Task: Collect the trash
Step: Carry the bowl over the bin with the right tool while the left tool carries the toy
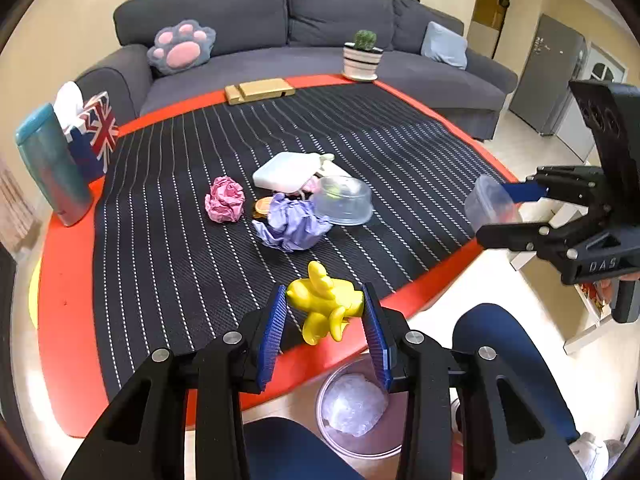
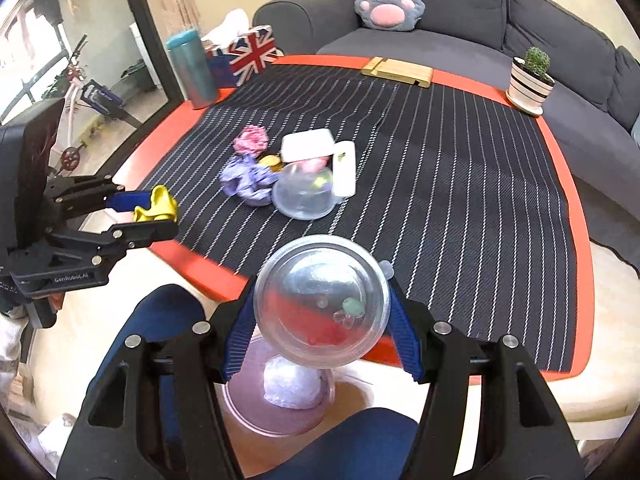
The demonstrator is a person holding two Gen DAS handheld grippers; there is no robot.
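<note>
Item 1: yellow banana peel (image 1: 326,304), clamped between my left tongs (image 1: 325,322), held above the bin (image 1: 332,388) on the floor, I judge for dropping in. Item 2: clear plastic bowl (image 2: 322,306), clamped between my right tongs (image 2: 320,342), likewise over the bin, which already holds a crumpled plastic wad (image 1: 354,408). Items 3–6, beyond the bin on the worktop (image 1: 72,280), uncollected: pink paper ball (image 1: 225,199), purple paper wad (image 1: 294,222), second clear bowl (image 1: 343,200) upturned, white box (image 1: 286,171).
</note>
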